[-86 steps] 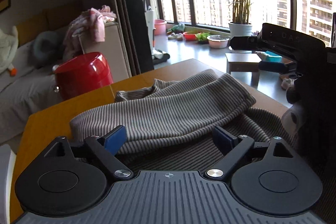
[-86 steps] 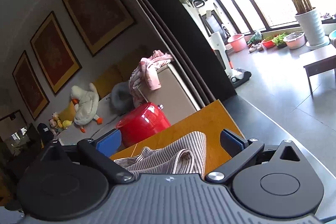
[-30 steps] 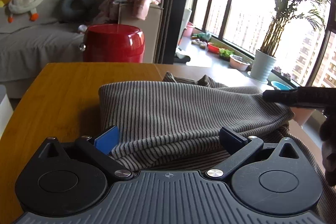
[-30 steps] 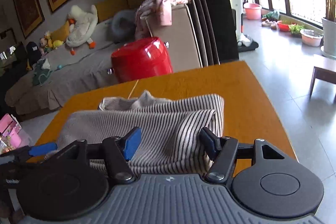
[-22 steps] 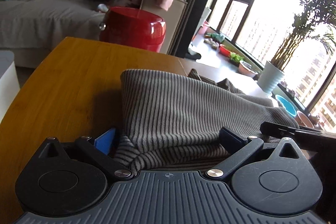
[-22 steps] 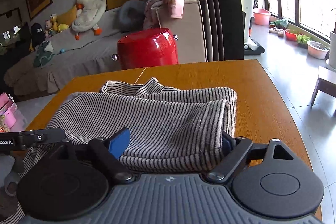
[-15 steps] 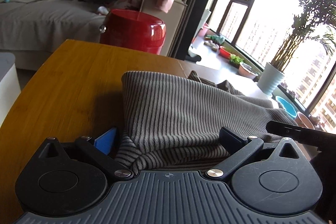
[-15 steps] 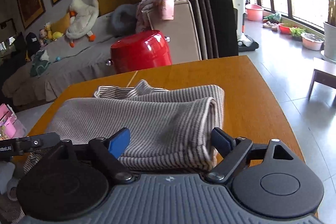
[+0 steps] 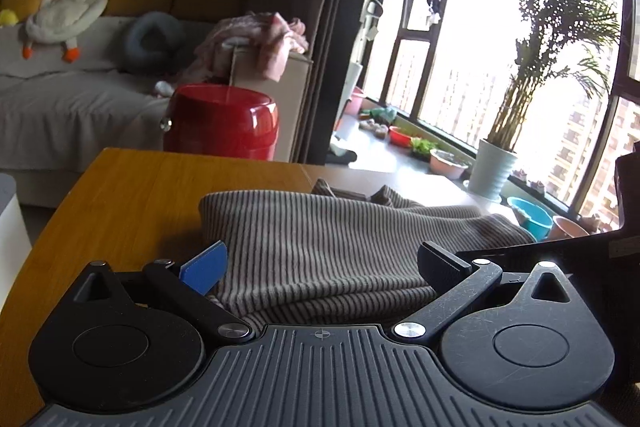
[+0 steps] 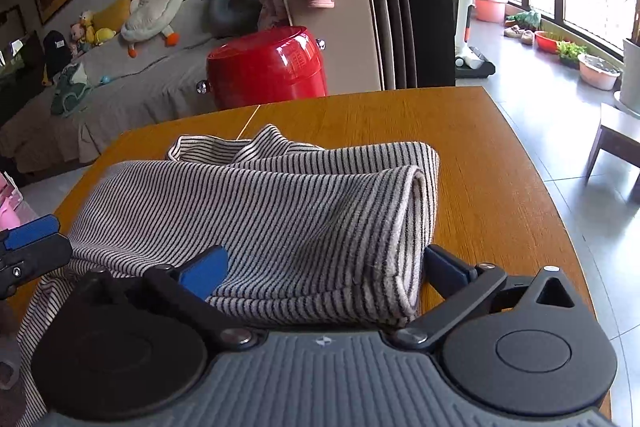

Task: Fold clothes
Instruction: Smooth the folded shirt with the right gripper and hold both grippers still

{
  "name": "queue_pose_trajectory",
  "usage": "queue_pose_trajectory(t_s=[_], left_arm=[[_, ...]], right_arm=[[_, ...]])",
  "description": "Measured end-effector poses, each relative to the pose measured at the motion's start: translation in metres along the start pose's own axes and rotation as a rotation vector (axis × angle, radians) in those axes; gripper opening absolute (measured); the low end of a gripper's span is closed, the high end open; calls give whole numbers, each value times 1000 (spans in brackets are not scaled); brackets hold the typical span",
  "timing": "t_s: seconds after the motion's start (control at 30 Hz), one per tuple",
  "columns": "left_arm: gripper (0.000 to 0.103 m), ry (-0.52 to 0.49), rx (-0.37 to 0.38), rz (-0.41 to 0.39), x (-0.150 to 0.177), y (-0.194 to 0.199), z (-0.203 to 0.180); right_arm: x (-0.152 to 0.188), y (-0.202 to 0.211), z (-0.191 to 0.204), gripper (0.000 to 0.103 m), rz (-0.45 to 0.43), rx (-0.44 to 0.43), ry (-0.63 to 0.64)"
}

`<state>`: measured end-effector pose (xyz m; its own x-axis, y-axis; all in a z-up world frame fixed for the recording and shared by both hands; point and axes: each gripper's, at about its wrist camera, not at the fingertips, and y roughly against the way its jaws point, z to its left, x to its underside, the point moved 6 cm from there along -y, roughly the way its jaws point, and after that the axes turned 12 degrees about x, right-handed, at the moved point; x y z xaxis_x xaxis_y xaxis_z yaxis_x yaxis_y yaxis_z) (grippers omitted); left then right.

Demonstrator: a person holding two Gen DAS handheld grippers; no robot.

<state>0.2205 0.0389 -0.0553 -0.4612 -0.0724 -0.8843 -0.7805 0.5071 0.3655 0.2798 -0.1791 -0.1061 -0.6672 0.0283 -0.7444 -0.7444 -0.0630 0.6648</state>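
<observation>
The folded striped garment (image 10: 280, 211) lies on the wooden worktop (image 10: 480, 147), its near edge hidden under my two grippers. My right gripper (image 10: 324, 269) is opening, cloth between its jaws but not pinched. My left gripper (image 9: 322, 263) is spread over the fold; at 3 o'clock a dark device is cut off.

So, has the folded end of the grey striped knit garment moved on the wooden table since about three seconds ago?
Yes. In the right wrist view the grey striped knit garment was lifted over the wooden table; now it lies flat, folded, between the opening right gripper.
</observation>
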Motion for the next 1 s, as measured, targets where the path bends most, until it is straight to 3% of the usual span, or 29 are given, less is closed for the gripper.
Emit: queue_pose_trajectory(t_s=[0.17,0.3,0.4,0.53,0.63,0.73,0.83,0.9,1.0], left_arm=[[103,51,-5,59,4,-9,8],[103,65,-11,72,6,-11,11],[103,72,-11,73,7,-11,13],[103,81,-12,69,6,-10,15],[103,74,-15,54,5,-8,14],[103,54,-20,7,1,-2,11],[103,41,21,-33,-3,6,4],[103,61,75,-21,-2,5,2],[103,77,83,30,3,-4,3]], right_arm=[[-1,2,-8,103,10,-40,-33],[0,0,0,103,25,-4,34],[-1,5,-4,102,6,23,0],[-11,33,-13,83,-127,102,-22],[-18,53,-6,49,-174,63,-9],[-16,52,7,48,-130,-14,-1],[-2,30,13,48,-65,3,11],[5,25,20,51,-98,21,55],[7,24,27,61,-110,26,95]])
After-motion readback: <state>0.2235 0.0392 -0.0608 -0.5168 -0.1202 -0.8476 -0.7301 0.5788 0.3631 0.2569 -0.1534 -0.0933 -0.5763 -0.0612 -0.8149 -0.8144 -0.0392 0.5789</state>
